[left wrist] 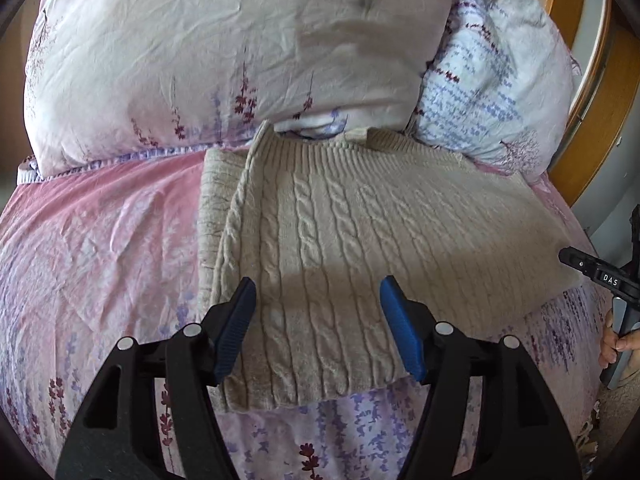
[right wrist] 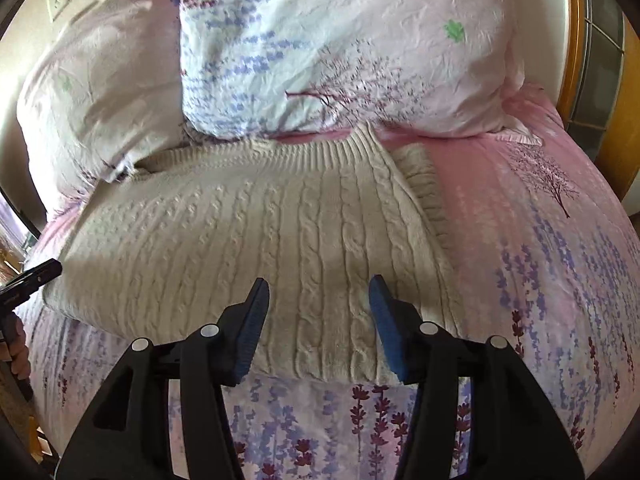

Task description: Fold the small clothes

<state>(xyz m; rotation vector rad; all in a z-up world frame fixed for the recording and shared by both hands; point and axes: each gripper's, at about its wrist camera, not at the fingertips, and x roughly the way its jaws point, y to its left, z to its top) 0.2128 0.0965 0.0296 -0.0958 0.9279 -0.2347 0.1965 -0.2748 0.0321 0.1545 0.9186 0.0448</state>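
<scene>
A cream cable-knit sweater (left wrist: 360,232) lies folded flat on the pink floral bed cover, its ribbed edge against the pillows. It also shows in the right wrist view (right wrist: 256,232). My left gripper (left wrist: 318,296) is open and empty, hovering over the sweater's near left part. My right gripper (right wrist: 319,294) is open and empty over the sweater's near right part, with a folded-under layer (right wrist: 420,184) showing beyond it. The right gripper's tip shows at the right edge of the left wrist view (left wrist: 592,272).
Two floral pillows (left wrist: 224,60) (right wrist: 344,52) are stacked behind the sweater. The pink floral bed cover (left wrist: 100,240) spreads to both sides. A wooden bed frame (left wrist: 592,128) stands at the right.
</scene>
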